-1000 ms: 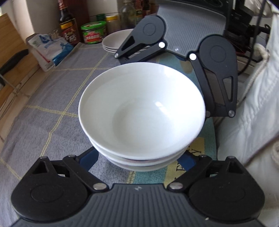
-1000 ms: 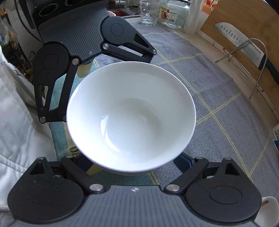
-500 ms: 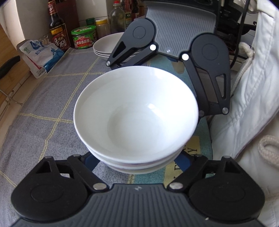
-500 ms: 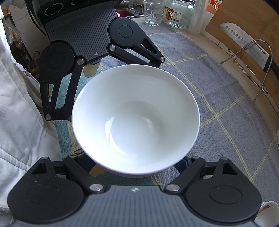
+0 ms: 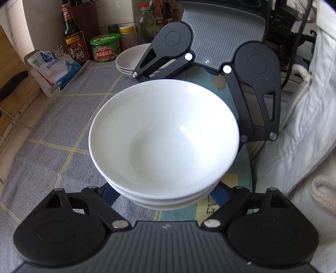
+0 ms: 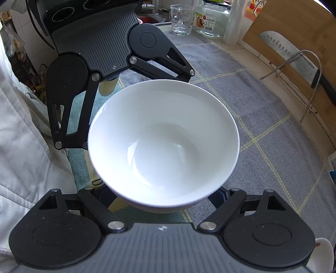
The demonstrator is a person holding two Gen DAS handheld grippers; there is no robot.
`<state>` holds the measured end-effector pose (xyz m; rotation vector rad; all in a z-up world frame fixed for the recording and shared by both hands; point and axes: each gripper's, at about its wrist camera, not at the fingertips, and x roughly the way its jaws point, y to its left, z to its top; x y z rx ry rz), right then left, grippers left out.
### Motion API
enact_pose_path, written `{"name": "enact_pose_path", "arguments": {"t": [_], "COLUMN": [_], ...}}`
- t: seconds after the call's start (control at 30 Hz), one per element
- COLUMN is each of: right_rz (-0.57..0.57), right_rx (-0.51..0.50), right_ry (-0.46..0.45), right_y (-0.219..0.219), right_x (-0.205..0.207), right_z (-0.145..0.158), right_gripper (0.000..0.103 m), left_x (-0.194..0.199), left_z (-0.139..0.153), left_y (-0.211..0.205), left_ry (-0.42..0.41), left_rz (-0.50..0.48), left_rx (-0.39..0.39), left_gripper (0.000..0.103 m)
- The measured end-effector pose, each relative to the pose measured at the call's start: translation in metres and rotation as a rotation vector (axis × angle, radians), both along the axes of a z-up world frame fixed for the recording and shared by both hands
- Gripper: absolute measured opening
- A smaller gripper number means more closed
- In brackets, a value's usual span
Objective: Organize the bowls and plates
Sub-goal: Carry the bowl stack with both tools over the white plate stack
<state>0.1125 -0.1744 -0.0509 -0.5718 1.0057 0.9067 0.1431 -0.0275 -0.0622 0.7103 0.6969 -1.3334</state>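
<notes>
A stack of white bowls (image 5: pixel 163 145) is held between both grippers above the grey checked cloth; it also shows in the right wrist view (image 6: pixel 163 145). My left gripper (image 5: pixel 163 201) has its wide jaws around the stack's near side, fingertips hidden under the bowls. My right gripper (image 6: pixel 161 203) grips the opposite side the same way. Each gripper shows across the bowls in the other's view: the right gripper (image 5: pixel 210 63) and the left gripper (image 6: pixel 100 63). A stack of white plates (image 5: pixel 134 61) sits at the back of the counter.
Sauce bottles, a green tin (image 5: pixel 105 48) and a salt bag (image 5: pixel 54 69) line the back. A cleaver on a wire rack (image 6: pixel 294 61) leans on a cutting board at right. A glass (image 6: pixel 181 20) and jar stand behind. My white jacket (image 5: pixel 304 136) is beside the bowls.
The bowl stack has risen slightly and shifted with both grippers; the view has tilted, showing more of the bottles and plates at the back. Both grips are unchanged.
</notes>
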Motion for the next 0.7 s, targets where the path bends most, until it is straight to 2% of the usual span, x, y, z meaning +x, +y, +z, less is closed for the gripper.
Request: {"name": "enact_pose_path", "arguments": {"t": [0.27, 0.43, 0.7], "right_rz": [0.000, -0.004, -0.032], "right_rx": [0.007, -0.007, -0.040], "right_ry": [-0.025, -0.061, -0.105], "right_y": [-0.048, -0.096, -0.176], "right_x": [0.001, 0.005, 0.019], "right_z": [0.024, 0.039, 0.055], "right_gripper": [0.091, 0.092, 0.092], "left_x": [-0.006, -0.015, -0.002], "left_z": [0.019, 0.026, 0.034], "left_y": [-0.049, -0.100, -0.180], "left_ry": [-0.035, -0.064, -0.108], "left_rz": [0.003, 0.008, -0.005], "left_rx": [-0.011, -0.042, -0.086], "left_gripper": [0.088, 0.088, 0.088]}}
